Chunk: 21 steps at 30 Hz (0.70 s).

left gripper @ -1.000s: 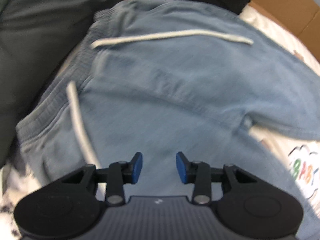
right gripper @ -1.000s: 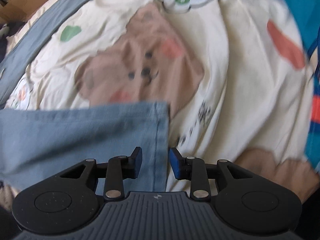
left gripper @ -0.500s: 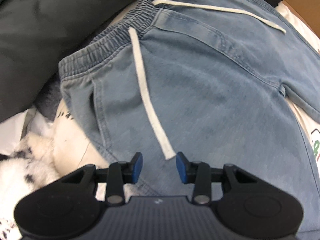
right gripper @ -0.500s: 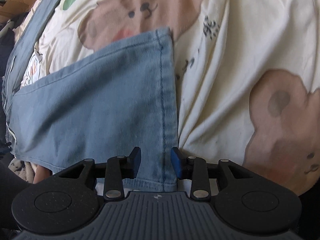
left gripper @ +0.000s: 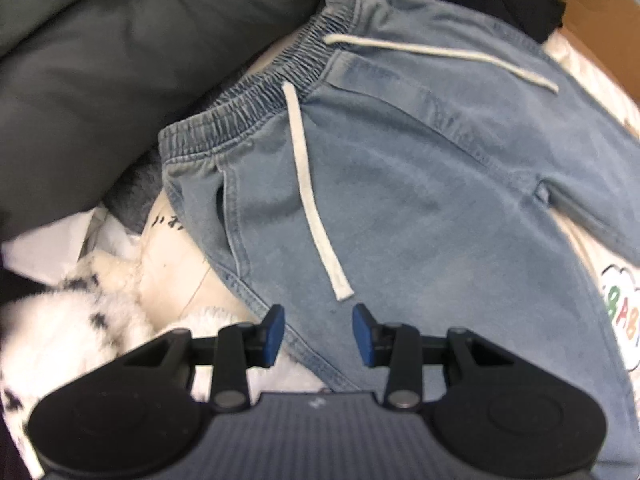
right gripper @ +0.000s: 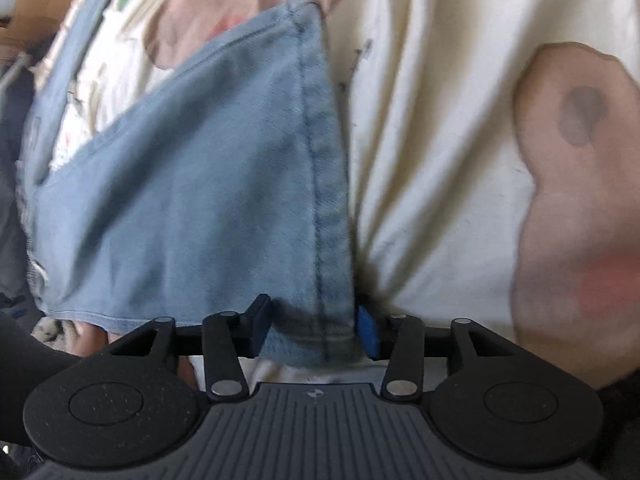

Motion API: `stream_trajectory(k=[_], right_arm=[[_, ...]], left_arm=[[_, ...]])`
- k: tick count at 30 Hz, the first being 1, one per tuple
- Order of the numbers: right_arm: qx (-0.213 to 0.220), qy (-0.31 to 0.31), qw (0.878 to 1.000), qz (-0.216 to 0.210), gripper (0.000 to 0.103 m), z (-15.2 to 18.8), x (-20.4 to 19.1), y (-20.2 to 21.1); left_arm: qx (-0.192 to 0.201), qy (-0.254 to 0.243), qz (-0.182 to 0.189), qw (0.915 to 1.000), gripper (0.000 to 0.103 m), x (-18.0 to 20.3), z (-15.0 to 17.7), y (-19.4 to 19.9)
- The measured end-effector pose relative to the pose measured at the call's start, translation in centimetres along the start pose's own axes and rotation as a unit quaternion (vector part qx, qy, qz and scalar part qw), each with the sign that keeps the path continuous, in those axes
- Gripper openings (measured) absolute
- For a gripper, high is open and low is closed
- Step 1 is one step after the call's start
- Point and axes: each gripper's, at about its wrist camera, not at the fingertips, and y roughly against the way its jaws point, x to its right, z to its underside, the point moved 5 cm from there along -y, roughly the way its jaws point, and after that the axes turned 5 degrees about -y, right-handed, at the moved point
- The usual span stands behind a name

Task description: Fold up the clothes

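Bear-print bedding (right gripper: 440, 128) under everything. Blue jeans (left gripper: 420, 184) lie flat on it, waistband far. Right gripper (right gripper: 307, 330) fingers apart, straddling the leg hem (right gripper: 320, 184); left gripper (left gripper: 318, 334) released, over the side seam. Clamp both edges fully before lifting, keep tension even.

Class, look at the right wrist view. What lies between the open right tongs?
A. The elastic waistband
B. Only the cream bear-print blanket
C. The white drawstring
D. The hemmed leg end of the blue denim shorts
D: the stitched hem of the blue denim shorts runs down between the two pads of the right tongs, which stand open around it.
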Motion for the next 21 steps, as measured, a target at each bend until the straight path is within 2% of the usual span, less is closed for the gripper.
stream_trajectory(k=[1, 3, 5, 10, 16, 19, 21], right_arm=[[0.000, 0.013, 1.000, 0.003, 0.053, -0.1, 0.1, 0.0], [-0.003, 0.015, 1.000, -0.009, 0.043, 0.0, 0.0, 0.3], [-0.004, 0.013, 0.999, -0.029, 0.024, 0.3, -0.1, 0.6], [-0.004, 0.010, 0.998, -0.063, 0.027, 0.7, -0.3, 1.4], [0.001, 0.012, 1.000, -0.027, 0.032, 0.3, -0.6, 1.5], [0.000, 0.015, 1.000, -0.010, 0.019, 0.3, -0.9, 1.6], [0.000, 0.017, 1.000, 0.001, 0.017, 0.3, -1.2, 1.7]], left_arm=[[0.001, 0.004, -0.001, 1.0000, 0.040, 0.0, 0.2, 0.3], [-0.005, -0.002, -0.010, 0.9999, 0.040, 0.1, 0.6, 0.9], [-0.006, -0.004, -0.014, 0.9999, 0.040, 0.2, 0.7, 1.5], [0.004, -0.001, -0.003, 1.0000, 0.045, 0.8, 0.3, 2.5], [0.008, 0.021, 0.020, 0.9995, 0.045, 1.1, 0.4, 1.8], [0.000, 0.015, 0.016, 0.9997, 0.045, 0.9, 0.6, 0.6], [-0.002, 0.022, 0.016, 0.9996, 0.045, 0.4, 0.5, -0.1]])
